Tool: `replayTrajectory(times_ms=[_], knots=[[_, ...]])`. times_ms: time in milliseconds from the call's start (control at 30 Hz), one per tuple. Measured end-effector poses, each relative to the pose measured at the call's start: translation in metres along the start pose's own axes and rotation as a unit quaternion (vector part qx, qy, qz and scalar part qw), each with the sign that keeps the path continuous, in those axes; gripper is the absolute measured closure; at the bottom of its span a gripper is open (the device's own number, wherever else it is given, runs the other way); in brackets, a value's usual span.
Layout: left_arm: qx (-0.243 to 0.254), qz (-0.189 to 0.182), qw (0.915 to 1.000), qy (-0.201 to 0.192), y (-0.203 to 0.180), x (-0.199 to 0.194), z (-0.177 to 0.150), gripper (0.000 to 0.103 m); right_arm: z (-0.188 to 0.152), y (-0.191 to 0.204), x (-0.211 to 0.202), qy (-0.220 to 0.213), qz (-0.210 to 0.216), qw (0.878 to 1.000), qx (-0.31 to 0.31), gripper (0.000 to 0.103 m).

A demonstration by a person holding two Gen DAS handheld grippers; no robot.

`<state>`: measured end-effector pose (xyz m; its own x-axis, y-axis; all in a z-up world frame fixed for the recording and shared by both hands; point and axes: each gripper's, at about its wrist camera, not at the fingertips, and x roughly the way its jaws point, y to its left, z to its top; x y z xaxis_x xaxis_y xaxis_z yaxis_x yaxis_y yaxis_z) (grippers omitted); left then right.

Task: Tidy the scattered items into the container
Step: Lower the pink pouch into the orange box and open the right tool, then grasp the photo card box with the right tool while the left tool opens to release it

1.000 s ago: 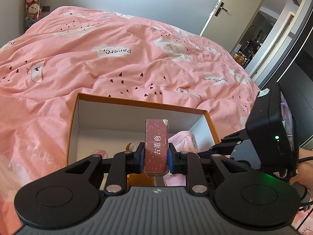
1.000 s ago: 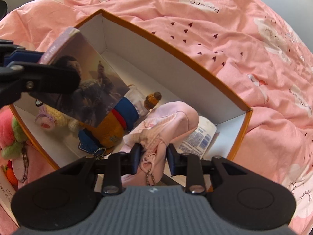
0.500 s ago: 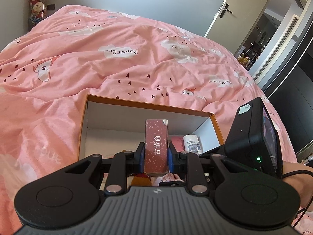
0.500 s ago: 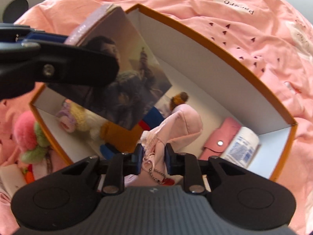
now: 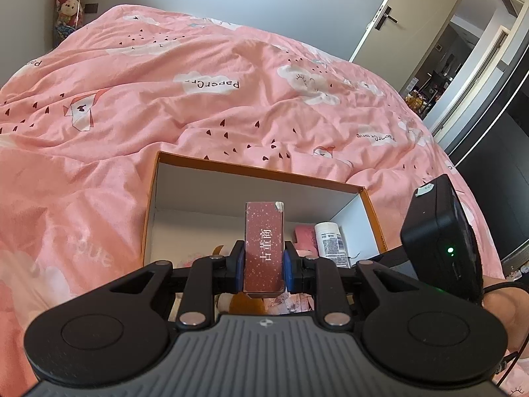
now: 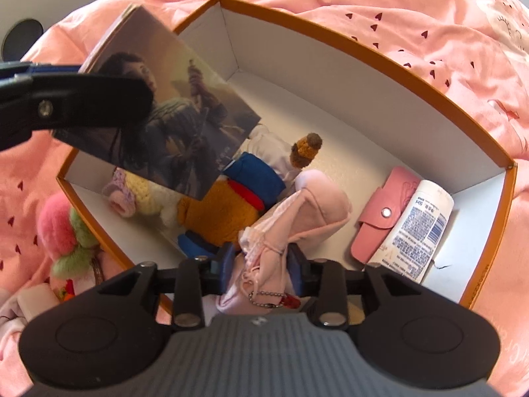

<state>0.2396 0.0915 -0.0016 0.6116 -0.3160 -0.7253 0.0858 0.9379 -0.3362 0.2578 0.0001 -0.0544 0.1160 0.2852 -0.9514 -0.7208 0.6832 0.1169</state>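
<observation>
An orange-rimmed white box lies on the pink quilt. My left gripper is shut on a dark red book and holds it upright above the box. The right wrist view shows that book's picture cover over the box's left end. My right gripper points down into the box with its jaws opening. A pink cloth pouch with a bead chain sits slack between them, resting on an orange and blue plush toy.
Inside the box lie a pink wallet, a white bottle and a crocheted toy. A pink and green plush lies outside the box's left wall. Beyond the bed a door stands open.
My right gripper tipped further down over the box, squeezed the pink pouch, then widened its jaws. The left gripper and its book have stayed almost still.
</observation>
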Motion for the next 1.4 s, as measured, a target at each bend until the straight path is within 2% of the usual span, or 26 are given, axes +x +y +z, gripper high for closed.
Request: replayTrajectory(times_ms=[333, 533, 733, 1033, 1200, 1400], knots=[[-0.011, 0.004, 0.9999, -0.010, 0.007, -0.009, 0.002, 0.077, 0.006, -0.005, -0.018, -0.020, 0.051, 0.998, 0.038, 0.054], [-0.014, -0.001, 0.9999, -0.010, 0.008, -0.010, 0.002, 0.077, 0.011, -0.011, -0.001, -0.020, 0.076, 0.994, 0.073, 0.053], [-0.011, -0.010, 0.9999, -0.005, 0.003, -0.009, 0.000, 0.077, 0.012, -0.006, -0.010, -0.028, 0.049, 0.997, 0.047, 0.054], [0.009, -0.045, 0.9989, 0.015, -0.021, 0.002, 0.003, 0.077, -0.016, -0.023, -0.039, -0.048, -0.030, 0.998, -0.022, 0.054], [0.015, -0.067, 0.9961, 0.055, -0.039, 0.025, 0.006, 0.077, -0.029, -0.025, -0.058, -0.053, -0.064, 0.994, -0.076, 0.054], [0.001, -0.070, 0.9924, 0.101, -0.048, 0.054, 0.005, 0.078, -0.041, -0.019, -0.066, -0.062, -0.063, 0.988, -0.127, 0.052]])
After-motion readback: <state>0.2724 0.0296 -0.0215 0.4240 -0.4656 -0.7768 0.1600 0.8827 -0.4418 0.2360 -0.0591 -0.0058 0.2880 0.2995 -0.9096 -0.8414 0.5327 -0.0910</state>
